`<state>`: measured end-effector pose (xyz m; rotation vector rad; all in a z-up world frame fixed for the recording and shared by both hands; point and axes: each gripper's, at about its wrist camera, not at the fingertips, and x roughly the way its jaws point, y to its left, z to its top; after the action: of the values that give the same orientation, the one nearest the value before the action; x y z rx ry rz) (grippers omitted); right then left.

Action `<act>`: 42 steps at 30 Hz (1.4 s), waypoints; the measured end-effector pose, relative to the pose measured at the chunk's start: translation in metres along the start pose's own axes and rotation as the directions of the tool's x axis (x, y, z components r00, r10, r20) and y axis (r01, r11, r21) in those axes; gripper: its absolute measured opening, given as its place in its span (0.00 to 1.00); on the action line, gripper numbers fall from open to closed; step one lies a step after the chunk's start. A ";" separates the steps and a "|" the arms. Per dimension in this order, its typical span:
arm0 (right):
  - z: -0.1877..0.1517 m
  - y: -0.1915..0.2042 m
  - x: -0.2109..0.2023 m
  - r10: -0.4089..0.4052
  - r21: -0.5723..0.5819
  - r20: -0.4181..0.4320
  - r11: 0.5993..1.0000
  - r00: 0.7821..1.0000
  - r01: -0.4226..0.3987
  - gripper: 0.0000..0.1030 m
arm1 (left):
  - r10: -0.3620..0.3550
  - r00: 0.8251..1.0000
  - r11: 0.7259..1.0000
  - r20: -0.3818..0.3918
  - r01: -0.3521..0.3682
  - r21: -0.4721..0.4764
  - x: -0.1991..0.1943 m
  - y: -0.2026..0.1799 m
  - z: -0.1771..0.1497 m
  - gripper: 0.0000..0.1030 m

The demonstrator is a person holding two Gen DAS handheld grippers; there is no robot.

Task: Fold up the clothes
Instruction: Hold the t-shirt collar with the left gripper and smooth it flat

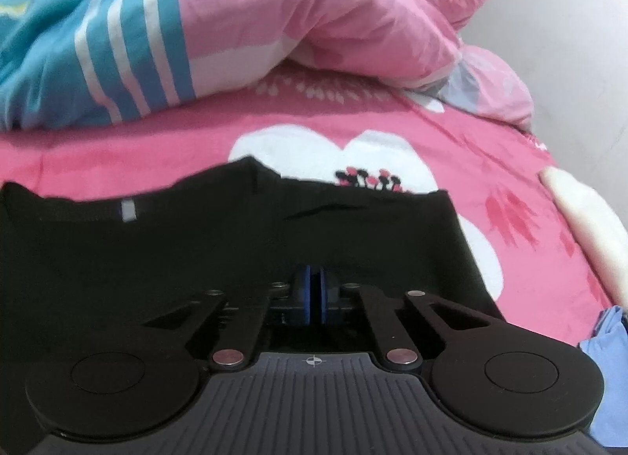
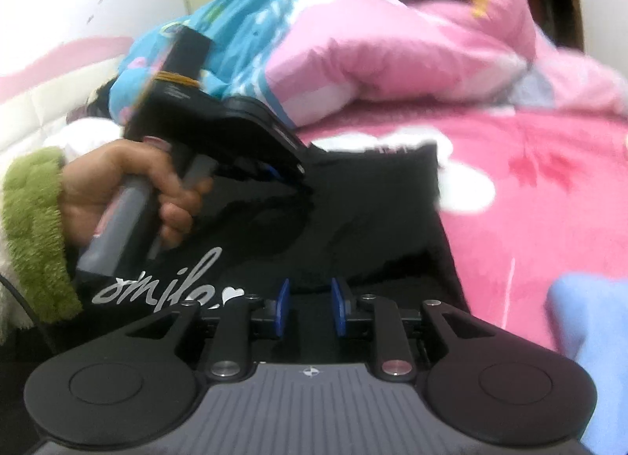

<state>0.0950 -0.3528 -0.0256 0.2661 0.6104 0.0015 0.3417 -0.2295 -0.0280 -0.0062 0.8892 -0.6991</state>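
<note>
A black shirt [image 1: 196,243] lies spread on the pink bed sheet [image 1: 490,164], with a small grey tag at its collar. In the right wrist view the black shirt [image 2: 373,212] shows white "smile" lettering at its near left. My left gripper [image 1: 314,290] has its blue pads pressed together on the shirt's fabric. Seen from the right, the left gripper [image 2: 300,176] is held by a hand [image 2: 129,180] in a green fuzzy sleeve, and cloth rises to its tip. My right gripper [image 2: 311,306] is open just over the shirt's near edge, with nothing between its pads.
A bunched pink and blue quilt [image 1: 235,23] fills the back of the bed. A light blue cloth [image 2: 588,321] lies at the near right, also seen as a blue cloth [image 1: 604,341] from the left wrist. A white wall [image 1: 569,43] borders the bed's right side.
</note>
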 end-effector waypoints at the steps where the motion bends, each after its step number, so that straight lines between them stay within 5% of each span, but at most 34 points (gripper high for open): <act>1: -0.002 -0.005 0.002 0.010 0.028 -0.004 1.000 1.000 -0.010 0.24 | 0.005 1.000 1.000 0.011 -0.005 -0.008 -0.004 0.001 0.001 0.03; 18: -0.008 -0.029 0.001 0.098 0.166 0.004 0.981 0.995 -0.098 0.24 | 0.075 0.997 0.995 -0.016 -0.076 -0.066 -0.002 0.023 -0.003 0.02; 23: 0.009 0.017 -0.004 0.019 -0.149 0.039 0.989 0.999 -0.013 0.28 | 0.057 0.998 0.996 -0.023 -0.058 -0.074 -0.002 0.026 -0.003 0.03; 29: 0.009 0.058 0.029 -0.078 -0.438 0.052 0.894 0.996 0.093 0.31 | 0.036 0.999 0.996 -0.023 -0.038 -0.086 -0.001 0.030 -0.003 0.03; 31: 0.005 0.059 0.044 -0.115 -0.471 0.021 0.875 0.993 0.111 0.12 | 0.030 0.999 0.996 -0.020 -0.032 -0.088 -0.002 0.030 -0.003 0.03; 33: 0.003 0.059 0.045 -0.139 -0.465 0.027 0.875 0.990 0.135 0.04 | 0.022 1.000 0.995 -0.010 -0.023 -0.094 -0.006 0.032 -0.003 0.03; 37: 0.006 0.060 0.024 -0.119 -0.449 0.083 0.882 0.990 0.143 0.03 | 0.013 1.000 0.994 0.010 -0.012 -0.105 -0.019 0.035 -0.003 0.03; 42: 0.001 0.057 0.023 -0.093 -0.437 0.039 0.894 0.995 0.101 0.03 | 0.037 0.999 0.995 -0.002 -0.037 -0.097 -0.020 0.036 -0.007 0.03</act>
<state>0.1183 -0.2956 -0.0238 -0.2045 0.5890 0.0405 0.3482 -0.1877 -0.0287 -0.0762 0.9211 -0.6206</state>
